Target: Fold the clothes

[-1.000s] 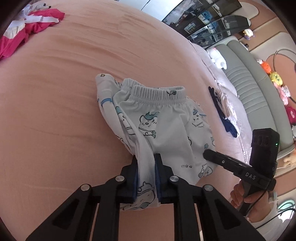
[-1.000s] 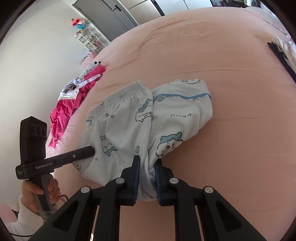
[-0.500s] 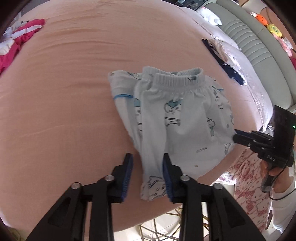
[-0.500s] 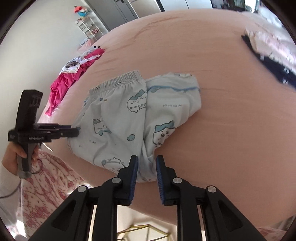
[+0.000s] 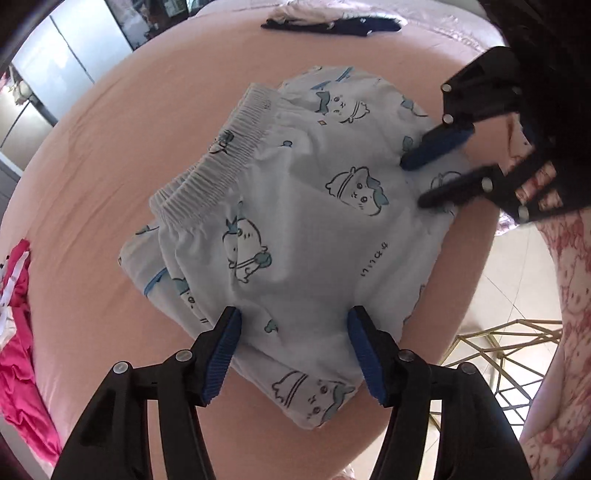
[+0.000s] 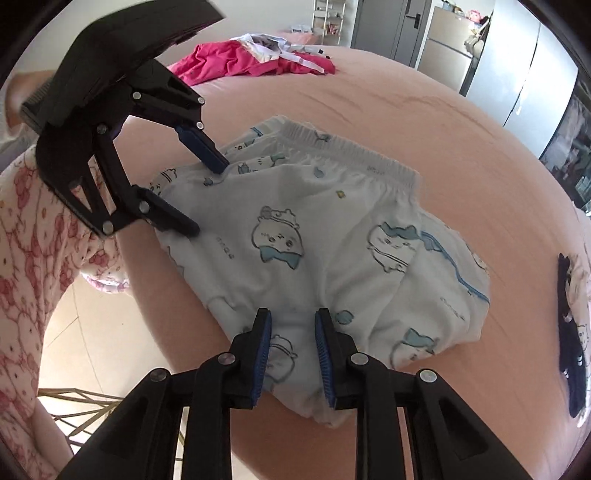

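I'm letting go of the folded shorts [image 5: 295,229] on the bed [image 5: 110,147] — left gripper [image 5: 293,347] and right gripper [image 6: 291,350] jaws have just been opening, released around the fabric. Next, I'm judging, comes lifting clear.

Left gripper [image 5: 293,325] jaws apart, just been opening, straddling near edge of folded pale-blue cartoon-print shorts [image 5: 295,221]; fabric between pads, not pinched. Shorts lay on pink bedsheet [image 5: 129,129], elastic waistband [image 5: 218,162] toward upper left. Right gripper [image 5: 417,181] entered from upper right, jaws slightly parted over far edge of shorts, just been opening. Pink garment [image 5: 18,332] at left edge. Dark navy clothes [image 5: 332,26] at top. Pink-patterned sleeve [image 5: 569,295] at right.
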Demonstrator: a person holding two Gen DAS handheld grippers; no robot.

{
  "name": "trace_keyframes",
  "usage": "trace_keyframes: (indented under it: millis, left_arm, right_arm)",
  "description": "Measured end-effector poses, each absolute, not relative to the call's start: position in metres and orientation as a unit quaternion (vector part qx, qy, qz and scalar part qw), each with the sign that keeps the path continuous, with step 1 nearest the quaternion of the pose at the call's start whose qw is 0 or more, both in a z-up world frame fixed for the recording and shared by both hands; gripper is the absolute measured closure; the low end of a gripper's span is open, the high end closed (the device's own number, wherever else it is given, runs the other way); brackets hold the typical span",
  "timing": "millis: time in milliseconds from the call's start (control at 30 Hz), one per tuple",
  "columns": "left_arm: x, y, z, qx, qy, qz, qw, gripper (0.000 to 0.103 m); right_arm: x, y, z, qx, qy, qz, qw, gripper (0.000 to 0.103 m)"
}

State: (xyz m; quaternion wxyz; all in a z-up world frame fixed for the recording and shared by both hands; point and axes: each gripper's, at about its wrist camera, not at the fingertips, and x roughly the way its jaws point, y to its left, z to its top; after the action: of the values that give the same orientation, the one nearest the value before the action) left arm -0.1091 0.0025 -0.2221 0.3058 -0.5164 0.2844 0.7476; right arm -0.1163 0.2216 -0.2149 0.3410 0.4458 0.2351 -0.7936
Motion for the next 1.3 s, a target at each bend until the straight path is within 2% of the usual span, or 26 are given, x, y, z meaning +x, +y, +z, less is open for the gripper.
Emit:
trace_keyframes:
  millis: [33, 67, 100, 133, 167, 300, 400, 467, 533, 600, 700, 767, 800, 900, 933, 1033, 1100, 1167, 1267, 1300]
  left_arm:
    - [-0.112, -0.007, -0.22, -0.526, 0.282, 0.747, 0.293, 0.041]
    - [-0.113, -0.014, -0.214, -0.531, 0.266, 0.752, 0.287, 0.041]
    - [-0.114, -0.021, -0.207, -0.534, 0.248, 0.757, 0.283, 0.041]
    - [-0.113, -0.022, -0.2, -0.531, 0.24, 0.764, 0.277, 0.042]
    - [-0.11, -0.017, -0.194, -0.519, 0.24, 0.77, 0.283, 0.042]
    - [-0.098, 0.024, -0.195, -0.489, 0.247, 0.764, 0.34, 0.042]
    - [-0.093, 0.043, -0.226, -0.511, 0.308, 0.729, 0.335, 0.041]
    - [-0.085, 0.033, -0.226, -0.498, 0.327, 0.728, 0.339, 0.041]
    - [-0.079, 0.014, -0.226, -0.508, 0.372, 0.714, 0.306, 0.041]
    - [-0.078, -0.009, -0.221, -0.522, 0.377, 0.713, 0.278, 0.041]
    - [-0.084, -0.022, -0.2, -0.516, 0.305, 0.749, 0.283, 0.042]
    - [-0.086, -0.007, -0.198, -0.502, 0.288, 0.757, 0.302, 0.042]
    - [-0.087, 0.001, -0.198, -0.496, 0.28, 0.761, 0.311, 0.042]
    - [-0.091, 0.023, -0.232, -0.522, 0.356, 0.722, 0.282, 0.038]
    - [-0.093, 0.02, -0.234, -0.532, 0.352, 0.718, 0.279, 0.032]
    - [-0.101, -0.001, -0.228, -0.561, 0.338, 0.711, 0.257, 0.032]
    - [-0.105, -0.02, -0.222, -0.561, 0.348, 0.715, 0.23, 0.033]
    - [-0.112, -0.022, -0.212, -0.551, 0.306, 0.738, 0.242, 0.033]
    - [-0.122, -0.008, -0.203, -0.53, 0.232, 0.766, 0.279, 0.033]
    - [-0.122, 0.002, -0.207, -0.528, 0.238, 0.763, 0.288, 0.033]
  right_arm:
    - [-0.119, 0.234, -0.211, 0.449, 0.234, -0.793, 0.339, 0.081]
    - [-0.121, 0.247, -0.209, 0.451, 0.243, -0.796, 0.321, 0.076]
    - [-0.123, 0.26, -0.207, 0.455, 0.245, -0.801, 0.303, 0.048]
    - [-0.125, 0.271, -0.203, 0.458, 0.235, -0.81, 0.281, 0.041]
    - [-0.126, 0.278, -0.199, 0.462, 0.222, -0.817, 0.266, 0.04]
    - [-0.11, 0.255, -0.187, 0.441, 0.17, -0.823, 0.315, 0.04]
    - [-0.106, 0.221, -0.207, 0.458, 0.211, -0.799, 0.327, 0.04]
    - [-0.117, 0.237, -0.218, 0.481, 0.207, -0.799, 0.295, 0.042]
    - [-0.13, 0.263, -0.224, 0.511, 0.195, -0.797, 0.257, 0.042]
    - [-0.134, 0.296, -0.218, 0.516, 0.195, -0.807, 0.212, 0.042]
    - [-0.136, 0.324, -0.2, 0.509, 0.155, -0.828, 0.181, 0.042]
    - [-0.136, 0.318, -0.186, 0.486, 0.106, -0.845, 0.198, 0.04]
    - [-0.136, 0.303, -0.186, 0.483, 0.107, -0.842, 0.217, 0.04]
    - [-0.135, 0.257, -0.188, 0.473, 0.114, -0.83, 0.274, 0.041]
    - [-0.14, 0.26, -0.197, 0.49, 0.11, -0.824, 0.263, 0.041]
    - [-0.15, 0.276, -0.215, 0.528, 0.099, -0.807, 0.246, 0.042]
    - [-0.146, 0.291, -0.208, 0.516, 0.134, -0.816, 0.224, 0.04]
    - [-0.148, 0.301, -0.198, 0.504, 0.166, -0.83, 0.173, 0.04]
    - [-0.154, 0.298, -0.176, 0.474, 0.049, -0.853, 0.213, 0.038]
    - [-0.155, 0.282, -0.176, 0.471, 0.044, -0.85, 0.232, 0.038]
